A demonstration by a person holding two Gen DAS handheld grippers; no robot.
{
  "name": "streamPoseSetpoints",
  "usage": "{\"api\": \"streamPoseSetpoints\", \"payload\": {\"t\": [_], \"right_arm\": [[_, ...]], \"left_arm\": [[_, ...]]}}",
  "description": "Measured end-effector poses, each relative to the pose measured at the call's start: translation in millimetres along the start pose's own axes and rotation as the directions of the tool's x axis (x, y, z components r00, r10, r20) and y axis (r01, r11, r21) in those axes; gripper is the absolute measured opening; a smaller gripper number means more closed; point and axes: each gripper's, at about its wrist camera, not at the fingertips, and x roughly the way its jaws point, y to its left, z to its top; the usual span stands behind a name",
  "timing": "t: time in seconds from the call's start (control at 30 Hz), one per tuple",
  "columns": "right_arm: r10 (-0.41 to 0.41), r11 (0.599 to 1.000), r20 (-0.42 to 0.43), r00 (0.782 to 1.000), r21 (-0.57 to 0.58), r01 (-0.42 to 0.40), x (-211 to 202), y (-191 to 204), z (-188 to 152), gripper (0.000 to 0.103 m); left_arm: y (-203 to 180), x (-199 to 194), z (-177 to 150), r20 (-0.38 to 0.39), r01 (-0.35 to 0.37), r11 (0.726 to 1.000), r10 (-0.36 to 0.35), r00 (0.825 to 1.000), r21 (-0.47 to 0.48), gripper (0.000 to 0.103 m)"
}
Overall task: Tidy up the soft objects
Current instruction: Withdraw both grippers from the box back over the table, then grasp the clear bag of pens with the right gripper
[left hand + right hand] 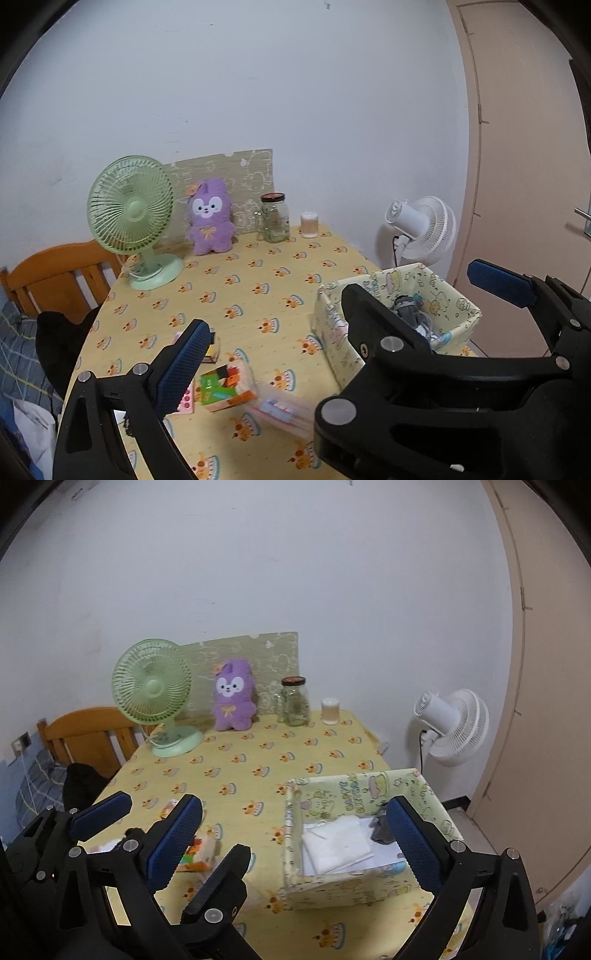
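Both black hand-held grippers with blue pads stand wide with nothing between the jaws: the right gripper (299, 834) spans the lower centre of its view over the pale yellow printed fabric box (436, 801), and the left gripper (336, 306) fills the bottom of its own view. Inside that box lie a folded white cloth (336, 843) and a grey soft item (378, 830). Across the yellow tablecloth-covered table (258, 760), mid-frame near the wall, a purple plush toy (233, 696) sits upright between a green desk fan (153, 685) and a glass jar (294, 701).
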Motion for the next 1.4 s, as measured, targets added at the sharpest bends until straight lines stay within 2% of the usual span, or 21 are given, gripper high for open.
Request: {"api": "streamPoseSetpoints", "payload": {"t": [0.17,0.73,1.07,1.23,1.4], "right_arm": [[0.030,1.000,-0.002,1.000,-0.005,-0.030,1.0,15.6,-4.7,0.102],[0.068,0.997,-0.034,0.997,-0.034,-0.069,18.8,60.5,-28.9,0.101],[0.147,0.988,-0.069,0.987,-0.043,-0.150,52.8,76.7,-55.1,0.101],[0.158,0.985,-0.089,0.983,-0.053,-0.163,72.0,81.7,-67.9,0.101],[0.163,0.982,-0.130,0.978,-0.070,-0.173,91.0,87.1,-78.2,0.101]], "left_arm": [[13.2,-5.5,-7.6,-0.002,-0.026,1.000,0.026,1.000,-0.008,0.099],[56.3,2.1,-42.7,-0.033,-0.049,0.998,0.047,0.998,-0.045,0.099],[75.2,28.5,-72.3,-0.076,-0.072,0.995,0.067,0.995,-0.071,0.099],[82.0,45.4,-85.0,-0.104,-0.062,0.993,0.052,0.993,-0.100,0.098],[87.4,64.1,-96.6,-0.163,-0.063,0.992,0.045,0.986,-0.107,0.098]]}}
